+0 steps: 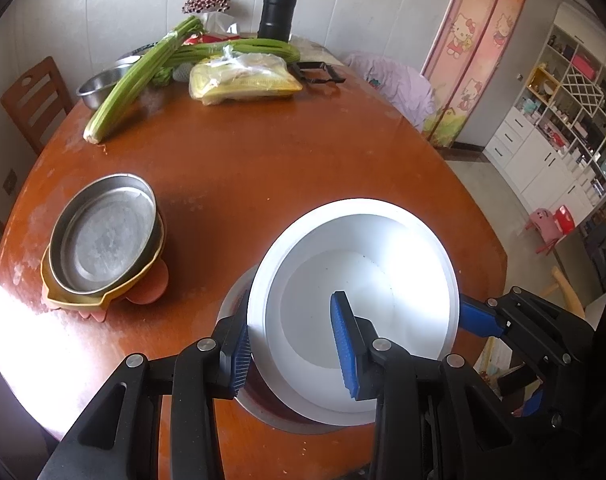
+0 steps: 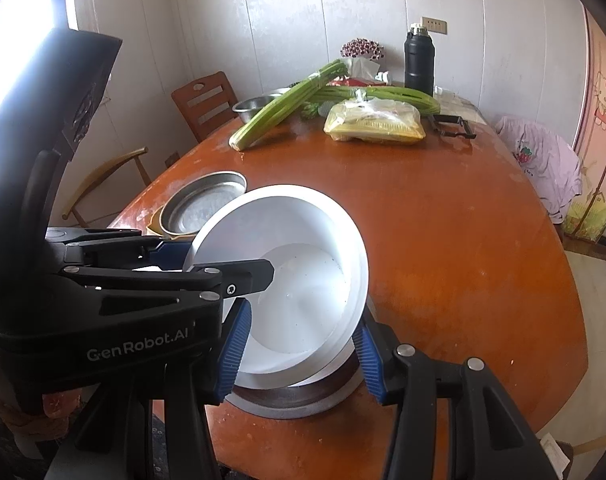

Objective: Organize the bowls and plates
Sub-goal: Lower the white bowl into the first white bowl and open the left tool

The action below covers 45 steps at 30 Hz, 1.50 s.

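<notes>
Round orange-brown wooden counter point(image 1: 263, 168): left gripper point(image 1: 295, 344) and right gripper point(image 2: 299, 356) jaws both clamp deep white metal bowl point(image 1: 367, 280) rim, above shallow steel dish point(image 2: 303, 404).

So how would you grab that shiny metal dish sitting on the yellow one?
Take the steel dish by its upright rim, coming down from above on the side facing the table's middle. It nests in the yellow dish, so only the rim stands free, and one finger can slip inside its shallow, empty well. That is only my judgement.
</notes>
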Motion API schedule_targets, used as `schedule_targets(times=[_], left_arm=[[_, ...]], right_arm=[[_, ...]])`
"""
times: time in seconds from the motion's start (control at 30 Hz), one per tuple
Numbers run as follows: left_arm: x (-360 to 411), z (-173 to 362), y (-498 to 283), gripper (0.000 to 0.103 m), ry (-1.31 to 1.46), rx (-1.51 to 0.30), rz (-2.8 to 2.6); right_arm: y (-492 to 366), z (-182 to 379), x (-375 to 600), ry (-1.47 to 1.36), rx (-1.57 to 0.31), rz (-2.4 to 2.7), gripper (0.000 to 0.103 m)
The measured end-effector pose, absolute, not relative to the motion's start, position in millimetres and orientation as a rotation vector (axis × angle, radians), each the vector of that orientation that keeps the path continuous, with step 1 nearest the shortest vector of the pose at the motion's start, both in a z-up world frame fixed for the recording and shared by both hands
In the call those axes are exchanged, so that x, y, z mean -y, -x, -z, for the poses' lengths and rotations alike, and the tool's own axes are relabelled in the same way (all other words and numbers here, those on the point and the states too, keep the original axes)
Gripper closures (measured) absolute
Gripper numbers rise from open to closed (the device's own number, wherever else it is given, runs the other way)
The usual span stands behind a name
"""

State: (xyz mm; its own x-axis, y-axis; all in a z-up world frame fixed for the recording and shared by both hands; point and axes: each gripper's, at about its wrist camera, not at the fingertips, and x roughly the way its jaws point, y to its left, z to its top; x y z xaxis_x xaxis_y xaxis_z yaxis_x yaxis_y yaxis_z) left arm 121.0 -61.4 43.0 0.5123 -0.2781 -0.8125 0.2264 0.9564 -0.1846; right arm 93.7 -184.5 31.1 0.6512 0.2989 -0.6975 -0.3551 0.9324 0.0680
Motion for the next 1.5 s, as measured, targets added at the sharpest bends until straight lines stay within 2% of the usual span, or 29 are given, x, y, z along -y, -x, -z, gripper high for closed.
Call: schedule_targets(times=[1.5], left_arm=[[60.5,-13.9,-128.8,0.067,0.045,-1.043,0.267]], right_arm=[[-103.6,2.3,175.8,0.107,-0.842,-0.358,0.052]])
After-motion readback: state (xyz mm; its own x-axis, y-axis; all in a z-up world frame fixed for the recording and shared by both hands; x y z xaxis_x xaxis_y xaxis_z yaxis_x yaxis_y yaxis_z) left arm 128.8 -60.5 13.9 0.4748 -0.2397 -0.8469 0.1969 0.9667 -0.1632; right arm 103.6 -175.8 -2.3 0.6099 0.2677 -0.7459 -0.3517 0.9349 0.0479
